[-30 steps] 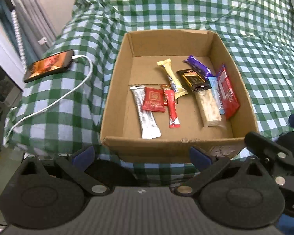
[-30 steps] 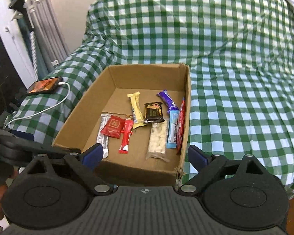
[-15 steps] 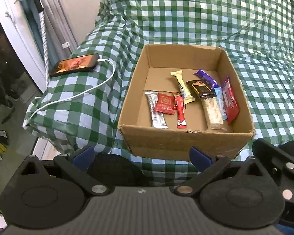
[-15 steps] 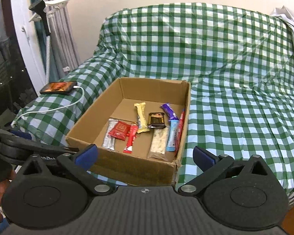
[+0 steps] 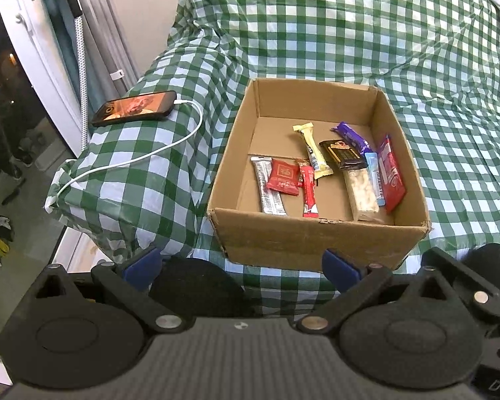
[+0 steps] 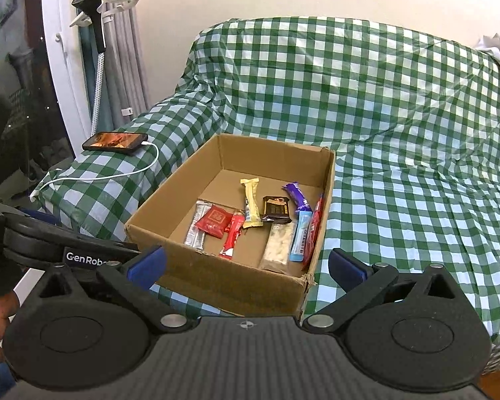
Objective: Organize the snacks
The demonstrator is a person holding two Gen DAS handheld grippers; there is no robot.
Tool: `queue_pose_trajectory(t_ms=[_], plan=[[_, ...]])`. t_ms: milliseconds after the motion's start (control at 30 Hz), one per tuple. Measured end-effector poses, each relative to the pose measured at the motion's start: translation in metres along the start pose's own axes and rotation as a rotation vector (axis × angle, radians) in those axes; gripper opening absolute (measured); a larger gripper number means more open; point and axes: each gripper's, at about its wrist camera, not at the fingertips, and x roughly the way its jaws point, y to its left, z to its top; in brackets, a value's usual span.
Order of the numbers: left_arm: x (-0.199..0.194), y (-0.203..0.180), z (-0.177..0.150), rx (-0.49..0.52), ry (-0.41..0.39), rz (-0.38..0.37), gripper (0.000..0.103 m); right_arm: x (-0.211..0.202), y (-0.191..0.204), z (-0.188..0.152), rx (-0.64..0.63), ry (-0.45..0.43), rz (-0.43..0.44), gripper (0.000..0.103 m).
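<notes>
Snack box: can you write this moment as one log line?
brown cardboard box: wrapped snack bars inside | left gripper: open, empty | right gripper: open, empty

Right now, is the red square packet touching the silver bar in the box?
Touching. The left wrist view shows the red square packet lying over the silver bar's right edge, overlapping it; the right wrist view agrees.

Cardboard box (image 5: 316, 240) holds snack bars (image 5: 326, 166); phone (image 5: 135, 108) beside; left tongs (image 5: 241, 265) spread, empty.
</notes>
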Motion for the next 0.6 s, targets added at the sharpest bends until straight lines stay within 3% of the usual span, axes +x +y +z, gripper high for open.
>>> queue_pose_trajectory(t_ms=[600], plan=[[0.0017,0.0013,0.0001,-0.001,0.001,0.002,0.103,0.0012,0.0043,-0.0011,-0.008,0.0,-0.008,0.102]])
